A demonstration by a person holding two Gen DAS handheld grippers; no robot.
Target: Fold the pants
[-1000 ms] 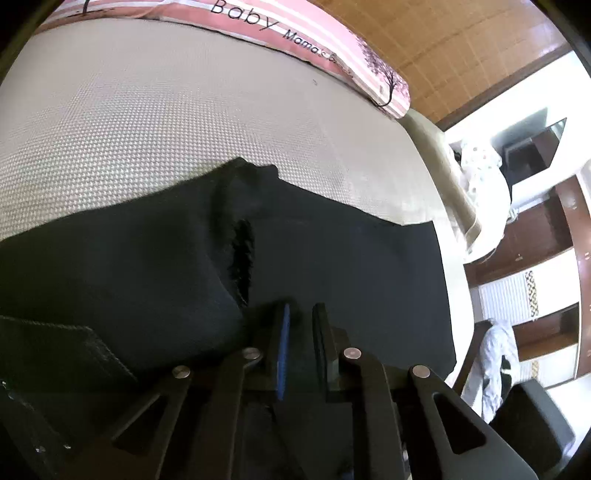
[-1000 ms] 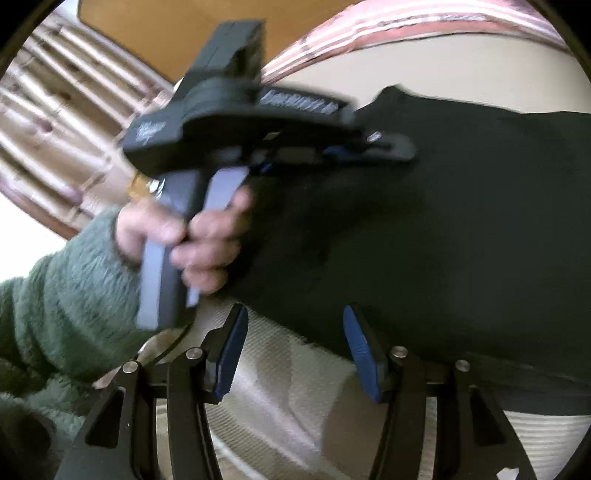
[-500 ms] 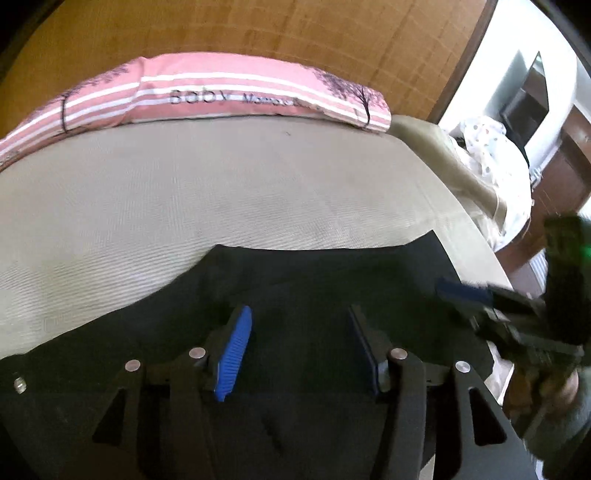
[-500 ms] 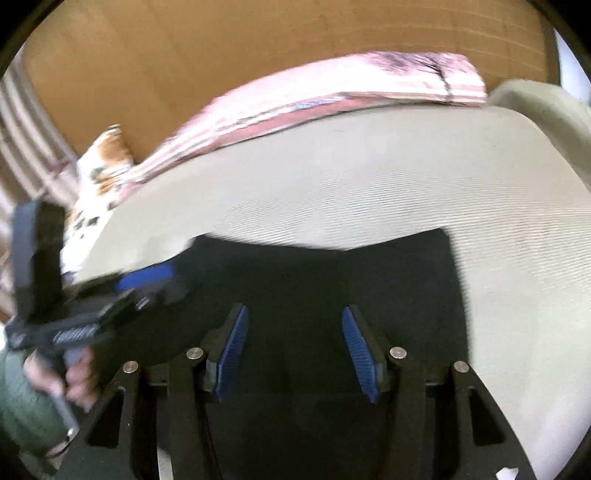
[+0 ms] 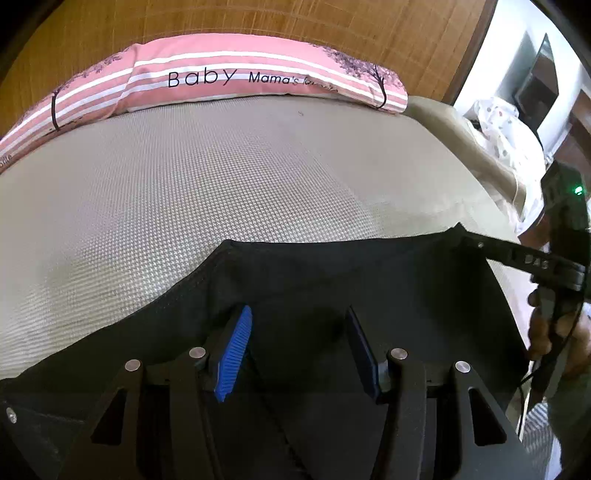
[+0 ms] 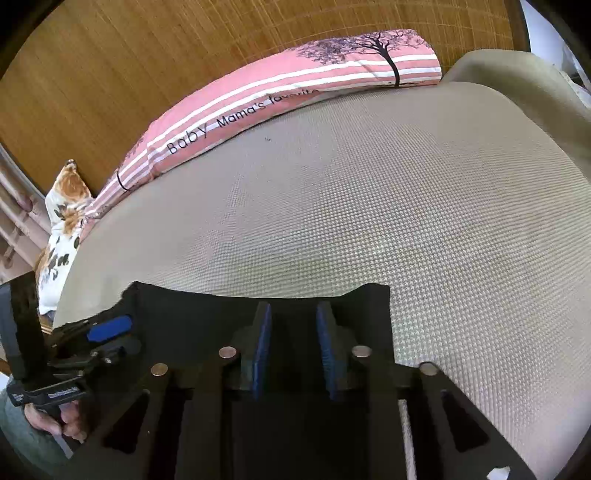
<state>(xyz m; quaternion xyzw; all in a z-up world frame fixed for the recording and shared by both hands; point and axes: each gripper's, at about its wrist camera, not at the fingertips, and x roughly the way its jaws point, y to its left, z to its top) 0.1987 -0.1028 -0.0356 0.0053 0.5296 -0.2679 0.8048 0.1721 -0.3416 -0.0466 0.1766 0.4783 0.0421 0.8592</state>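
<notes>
Left wrist view: black pants point(image 5: 332, 280) lie flat on the beige textured mattress point(image 5: 221, 177), filling the lower half of frame, far edge running roughly 9 to 3 o'clock. Left gripper point(image 5: 299, 347) hangs over the fabric w/ jaws apart, blue pad point(image 5: 234, 354) at approx 7 o'clock of centre, nothing pinched btwn them, so released. Pink striped "Baby Mama's" pillow point(image 5: 229, 77) sits at 12 o'clock against a woven wood headboard point(image 5: 258, 22). At 3 o'clock the right gripper point(image 5: 476, 242) reaches onto the pants' far right corner; a hand point(image 5: 554, 332) grips its handle at 4 o'clock. Right wrist view: left gripper point(image 6: 110, 326) and its hand point(image 6: 55, 417) at 8 o'clock, over the pants' point(image 6: 207, 317) left edge. Right gripper point(image 6: 293, 328) at 6 o'clock, jaws closing, narrow gap left, pants' far edge lies btwn/under the pads; can't tell if the pads press the cloth yet. Mattress point(image 6: 406, 206) spans centre to 3 o'clock, pillow point(image 6: 295, 85) runs 10 to 1 o'clock, floral cushion point(image 6: 62, 225) at 9 o'clock.
</notes>
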